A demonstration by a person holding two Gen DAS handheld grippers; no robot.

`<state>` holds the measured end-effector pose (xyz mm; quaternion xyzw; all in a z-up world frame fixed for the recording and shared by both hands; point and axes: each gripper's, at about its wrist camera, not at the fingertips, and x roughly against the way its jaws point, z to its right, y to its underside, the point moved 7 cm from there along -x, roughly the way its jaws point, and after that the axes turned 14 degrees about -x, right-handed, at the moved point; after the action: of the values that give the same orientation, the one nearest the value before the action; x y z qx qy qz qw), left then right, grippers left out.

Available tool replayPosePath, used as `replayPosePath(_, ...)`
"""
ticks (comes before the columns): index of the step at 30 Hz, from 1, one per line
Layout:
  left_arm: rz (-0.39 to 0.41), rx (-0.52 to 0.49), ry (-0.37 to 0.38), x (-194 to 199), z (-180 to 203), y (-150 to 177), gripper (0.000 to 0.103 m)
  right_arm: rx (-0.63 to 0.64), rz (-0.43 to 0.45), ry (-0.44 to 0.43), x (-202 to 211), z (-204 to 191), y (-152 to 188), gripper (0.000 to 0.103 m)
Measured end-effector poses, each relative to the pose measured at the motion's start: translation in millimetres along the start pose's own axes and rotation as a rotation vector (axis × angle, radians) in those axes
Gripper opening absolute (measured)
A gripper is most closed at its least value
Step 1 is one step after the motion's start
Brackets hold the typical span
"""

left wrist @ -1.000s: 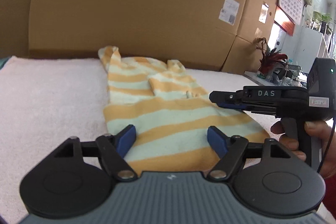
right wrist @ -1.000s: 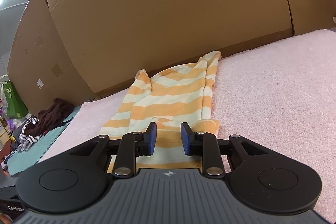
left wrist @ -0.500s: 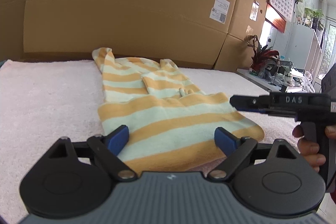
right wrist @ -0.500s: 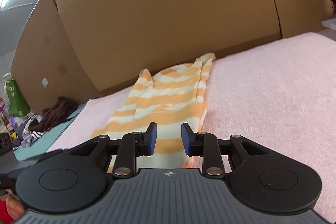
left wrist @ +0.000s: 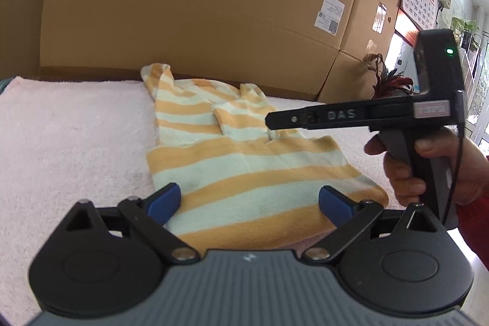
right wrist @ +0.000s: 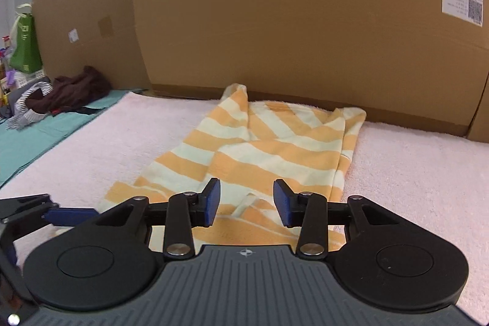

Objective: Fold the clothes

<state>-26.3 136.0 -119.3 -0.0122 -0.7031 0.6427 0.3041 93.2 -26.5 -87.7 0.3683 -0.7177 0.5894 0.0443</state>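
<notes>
We spread our left gripper (left wrist: 249, 200) wider than before, its jaws opening, empty, over the striped garment (left wrist: 244, 161). Our right gripper (right wrist: 246, 202), at three o'clock, has risen off it, jaws opening, empty.

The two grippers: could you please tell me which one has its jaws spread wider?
The left gripper: its blue pads straddle the striped garment's hem, opening further, while the right gripper shows a narrower, opening gap.

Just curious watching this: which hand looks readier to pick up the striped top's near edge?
Probably the left gripper: its opening jaws straddle the striped top's near hem, while the right gripper hangs higher.
</notes>
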Motion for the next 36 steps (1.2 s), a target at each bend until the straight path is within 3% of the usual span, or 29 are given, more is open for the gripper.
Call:
replayPosePath(2,0.001,0.004,0.004,1,0,0,0.098,-0.038,-0.06,0.001,-15,5,2,0.025)
replayPosePath(5,0.007,0.013,0.012,2,-1,1,0.098,-0.047,-0.082,-0.046,-12,4,6,0.014)
replayPosePath(8,0.012,0.021,0.023,2,-2,0,0.099,-0.036,-0.083,-0.136,1,-2,9,0.013)
replayPosePath(12,0.011,0.027,0.027,0,-3,-2,0.1,0.018,-0.074,-0.102,-11,-3,16,0.017)
replayPosePath(17,0.012,0.019,0.018,1,-2,-1,0.1,-0.216,0.053,-0.213,26,21,-2,0.02)
replayPosePath(19,0.014,0.026,0.025,1,-2,-1,0.101,-0.244,0.067,-0.202,45,32,2,0.021)
replayPosePath(24,0.005,0.027,0.032,-1,-3,-2,0.102,-0.018,0.042,-0.167,61,16,27,0.027)
replayPosePath(26,0.001,0.018,0.025,-1,-2,-2,0.102,0.125,0.064,-0.134,57,0,32,0.038)
replayPosePath(28,-0.002,0.015,0.014,-1,-1,-2,0.102,0.226,0.084,-0.11,48,-12,31,0.042)
replayPosePath(30,-0.005,0.015,0.003,-1,-1,-1,0.102,0.257,0.055,-0.097,33,-18,29,0.036)
replayPosePath(32,-0.006,0.015,-0.003,-1,-1,0,0.102,0.263,-0.004,-0.077,17,-19,28,0.016)
replayPosePath(33,-0.005,0.015,-0.004,0,-2,0,0.102,0.241,0.008,-0.073,18,-17,27,0.009)
replayPosePath(36,-0.001,0.015,-0.001,0,-2,1,0.102,0.143,0.047,-0.067,25,-7,21,0.007)
